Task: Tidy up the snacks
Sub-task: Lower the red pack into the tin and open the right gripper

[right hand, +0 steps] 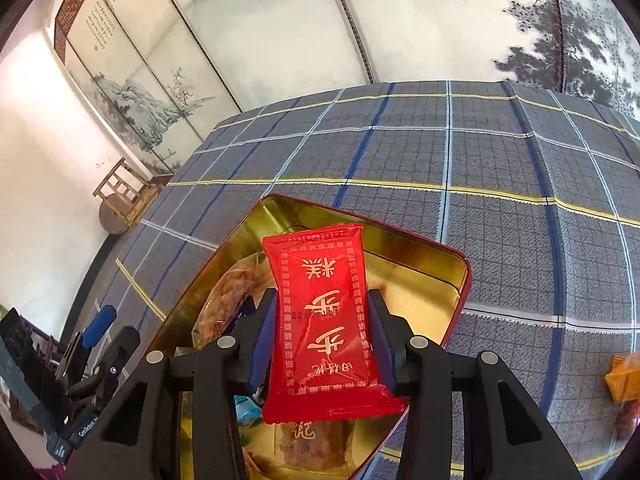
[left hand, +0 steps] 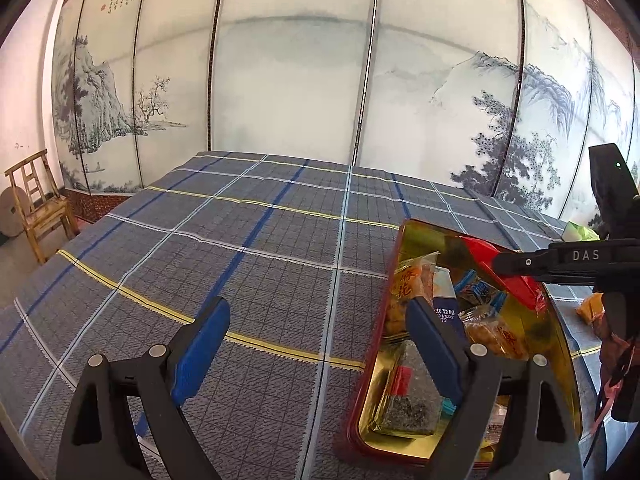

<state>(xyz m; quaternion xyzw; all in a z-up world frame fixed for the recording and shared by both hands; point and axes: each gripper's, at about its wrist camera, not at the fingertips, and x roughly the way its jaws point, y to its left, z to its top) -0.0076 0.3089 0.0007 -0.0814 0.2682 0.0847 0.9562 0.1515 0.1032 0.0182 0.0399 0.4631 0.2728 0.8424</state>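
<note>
A red tin with a gold inside (left hand: pixel 560 344) (right hand: pixel 420 276) sits on the plaid tablecloth and holds several wrapped snacks, among them a grey-speckled pack (left hand: pixel 408 396) and orange packs (left hand: pixel 408 284). My right gripper (right hand: pixel 322 312) is shut on a red snack packet (right hand: pixel 326 320) with gold characters and holds it above the tin; the packet (left hand: pixel 504 276) and gripper (left hand: pixel 516 264) also show in the left wrist view. My left gripper (left hand: pixel 316 328) is open and empty, its right finger (left hand: pixel 432 340) over the tin's left rim.
The plaid tablecloth (left hand: pixel 240 260) covers the table. An orange snack (right hand: pixel 624 376) lies on the cloth to the right of the tin. A green-white packet (left hand: pixel 580 232) lies at the far right. A wooden chair (left hand: pixel 40 204) stands by the painted screen.
</note>
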